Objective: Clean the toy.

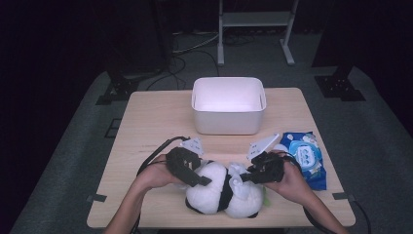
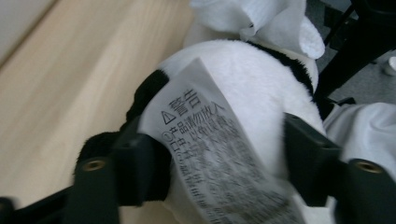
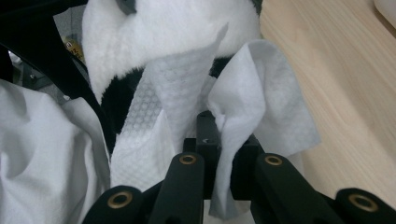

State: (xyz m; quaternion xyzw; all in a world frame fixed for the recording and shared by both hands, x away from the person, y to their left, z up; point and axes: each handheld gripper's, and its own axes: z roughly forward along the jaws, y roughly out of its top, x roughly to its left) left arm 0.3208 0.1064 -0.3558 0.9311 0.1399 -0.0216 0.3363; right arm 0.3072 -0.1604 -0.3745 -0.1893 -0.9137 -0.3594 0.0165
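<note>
A plush panda (image 1: 221,190), fluffy white with black bands, lies on the near edge of the pale wooden table (image 1: 146,122), between the two hands. The left gripper (image 1: 191,170) has its black jaws spread around the toy's rounded body, pressing the fur on either side; a crinkled paper warning tag (image 2: 219,163) with printed characters hangs between them in the left gripper view. The right gripper (image 1: 253,174) is clenched on a thin, dimpled white wet wipe (image 3: 233,121), folded and pinched between its jaws, its loose end lying against the panda's fur. Beyond the right gripper lies a glossy blue wipe packet (image 1: 304,157). Farther off stands a smooth white rectangular bin (image 1: 228,105).
</note>
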